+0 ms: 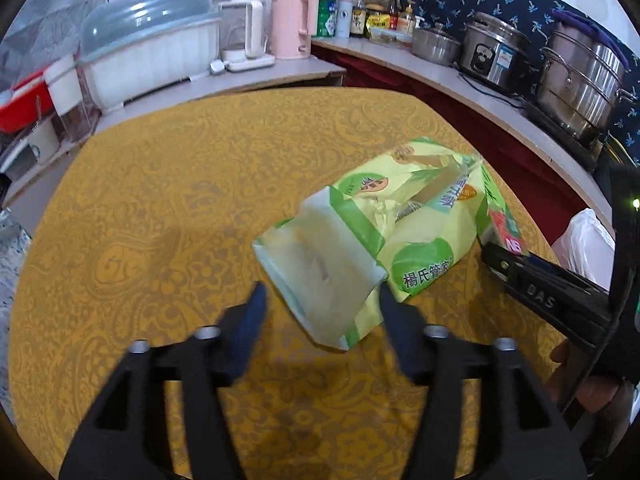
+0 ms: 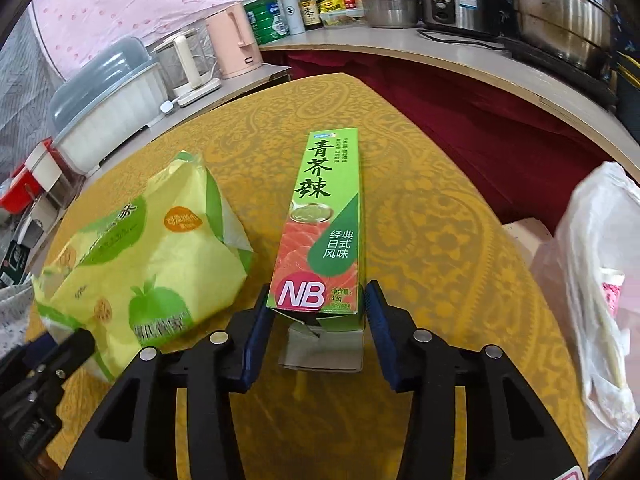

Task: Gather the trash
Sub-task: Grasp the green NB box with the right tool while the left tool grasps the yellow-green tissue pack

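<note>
A crumpled yellow-green paper bag (image 1: 384, 236) lies on the yellow patterned table (image 1: 160, 200); its open pale end points at my left gripper (image 1: 320, 300), which is open with the bag's end between its fingertips. The bag also shows in the right wrist view (image 2: 148, 256). A green wasabi box (image 2: 320, 224) marked NB lies lengthwise on the table. My right gripper (image 2: 318, 300) is open, its blue pads on either side of the box's near end, close to its sides. The box's end shows in the left wrist view (image 1: 504, 224) beside the right gripper's body.
A white plastic bag (image 2: 600, 280) hangs at the table's right edge. Behind the table a counter (image 1: 460, 80) carries steel pots (image 1: 580, 80), a rice cooker (image 1: 494, 52), bottles, a pink kettle (image 1: 292, 26) and a covered white dish rack (image 1: 148, 52).
</note>
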A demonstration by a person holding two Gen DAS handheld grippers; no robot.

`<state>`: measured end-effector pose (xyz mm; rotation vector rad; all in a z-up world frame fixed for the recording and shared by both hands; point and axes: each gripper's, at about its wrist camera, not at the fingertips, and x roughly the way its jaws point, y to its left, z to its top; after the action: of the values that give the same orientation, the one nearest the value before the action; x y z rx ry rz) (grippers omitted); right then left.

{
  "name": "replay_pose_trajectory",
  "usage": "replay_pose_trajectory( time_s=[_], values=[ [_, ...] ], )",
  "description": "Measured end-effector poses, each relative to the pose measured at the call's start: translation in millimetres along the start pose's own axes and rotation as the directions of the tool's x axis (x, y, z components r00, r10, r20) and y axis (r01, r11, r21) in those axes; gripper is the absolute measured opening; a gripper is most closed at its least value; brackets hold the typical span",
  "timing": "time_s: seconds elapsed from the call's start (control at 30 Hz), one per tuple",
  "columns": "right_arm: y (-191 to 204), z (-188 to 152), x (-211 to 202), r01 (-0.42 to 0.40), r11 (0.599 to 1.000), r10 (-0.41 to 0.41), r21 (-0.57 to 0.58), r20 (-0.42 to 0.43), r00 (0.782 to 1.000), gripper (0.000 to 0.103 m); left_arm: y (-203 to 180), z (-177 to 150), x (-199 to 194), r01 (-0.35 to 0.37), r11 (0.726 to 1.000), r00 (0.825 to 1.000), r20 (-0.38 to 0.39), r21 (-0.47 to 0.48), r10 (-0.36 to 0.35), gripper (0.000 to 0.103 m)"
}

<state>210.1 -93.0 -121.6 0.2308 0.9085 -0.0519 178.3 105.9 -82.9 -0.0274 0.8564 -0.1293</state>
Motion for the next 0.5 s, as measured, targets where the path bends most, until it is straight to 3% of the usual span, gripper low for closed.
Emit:
replay_pose_trajectory(
  time_s=[0.07,0.13,0.23,0.33,0.4,0.47,0.5],
  values=[
    [-7,0,-3,0.001,1.000,-0.001,0.014,0.000,1.000,0.044,-1,4,-3,-0.016,1.000,0.999,0.037,0.018,0.016,0.079],
    [-11,2,-4,0.001,1.000,-0.001,0.030,0.002,1.000,0.047,-4,9,0,-0.020,0.998,0.998,0.059,0.052,0.017,0.084],
    [-11,8,-2,-0.003,0.999,0.003,0.041,0.016,1.000,0.060,-9,17,12,-0.016,0.996,0.998,0.069,0.085,0.010,0.086],
    [-6,14,6,-0.002,0.999,0.001,0.036,0.023,1.000,0.061,-10,21,26,0.006,0.996,0.999,0.051,0.089,-0.010,0.085],
    [-5,16,11,-0.006,0.999,0.005,0.036,0.017,1.000,0.061,-13,23,34,0.010,0.995,0.999,0.037,0.096,-0.013,0.074],
    [-4,15,13,-0.001,1.000,0.000,0.028,0.017,1.000,0.056,-15,24,41,0.018,0.995,1.000,0.007,0.101,-0.018,0.054],
    [-4,16,12,-0.003,1.000,0.003,0.026,0.018,1.000,0.047,-14,24,42,0.028,0.995,1.000,-0.006,0.095,-0.028,0.049]
  ],
)
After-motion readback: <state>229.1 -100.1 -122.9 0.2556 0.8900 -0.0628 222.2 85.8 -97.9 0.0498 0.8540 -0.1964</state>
